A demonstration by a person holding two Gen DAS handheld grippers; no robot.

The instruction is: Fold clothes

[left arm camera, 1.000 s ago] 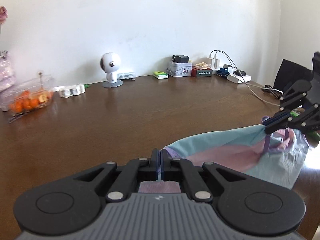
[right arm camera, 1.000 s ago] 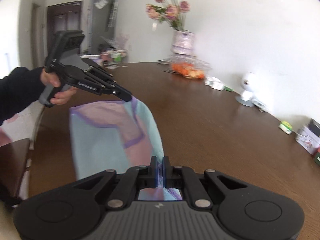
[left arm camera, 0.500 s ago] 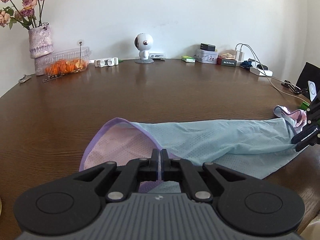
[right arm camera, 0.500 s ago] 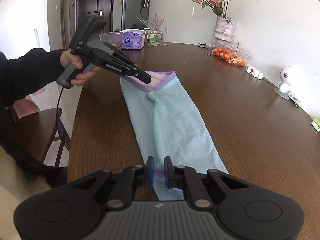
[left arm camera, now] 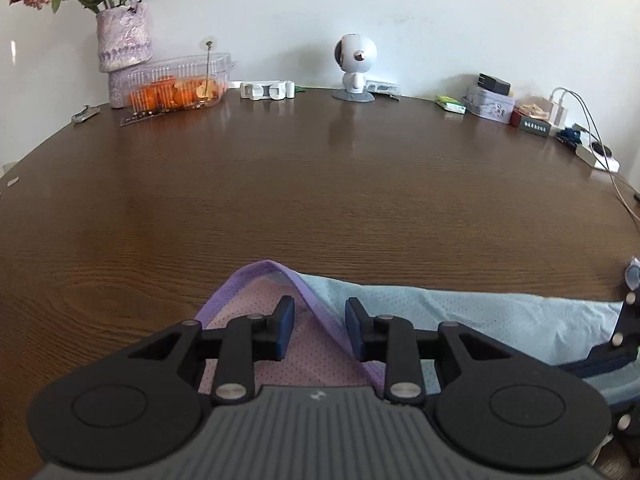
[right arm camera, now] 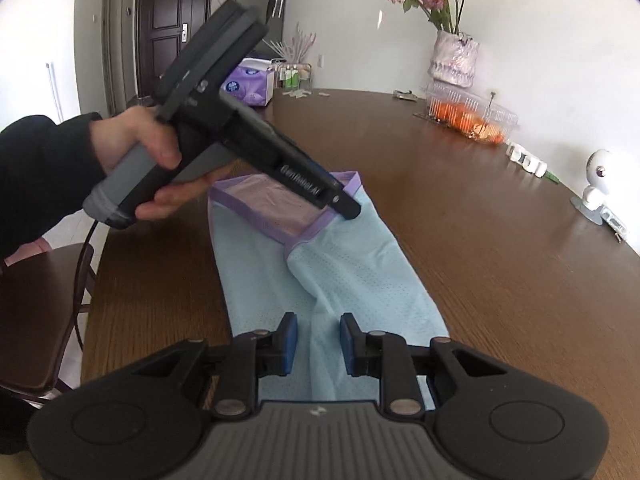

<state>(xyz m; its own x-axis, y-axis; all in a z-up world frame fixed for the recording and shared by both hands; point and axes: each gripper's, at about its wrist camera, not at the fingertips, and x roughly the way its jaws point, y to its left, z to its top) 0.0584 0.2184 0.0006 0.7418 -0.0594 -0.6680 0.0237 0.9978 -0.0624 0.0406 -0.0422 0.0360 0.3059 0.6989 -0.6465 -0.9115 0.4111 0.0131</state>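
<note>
Left wrist view, gripper: the left gripper [left arm camera: 319, 330] has its fingers spread, with nothing between them, poised over the garment.
Left wrist view, garment: a light blue garment [left arm camera: 460, 320] with a purple-edged pink panel lies flat on the near edge of the brown table [left arm camera: 300, 200], running off to the right.
Left wrist view, right edge: a dark piece of the other gripper [left arm camera: 622, 344] sits on the cloth; too little shows to tell its state here.
Left wrist view, far edge: a vase of flowers [left arm camera: 122, 52], a clear box of oranges [left arm camera: 178, 86] and a small white robot figure [left arm camera: 355, 66] stand along the wall.
Right wrist view, gripper: the right gripper [right arm camera: 315, 342] has its fingers parted, above the blue end of the garment [right arm camera: 340, 280].
Right wrist view, left gripper: held in a hand [right arm camera: 144, 160], the left gripper [right arm camera: 346, 209] points down at the purple trim, seemingly just off the cloth.
</note>
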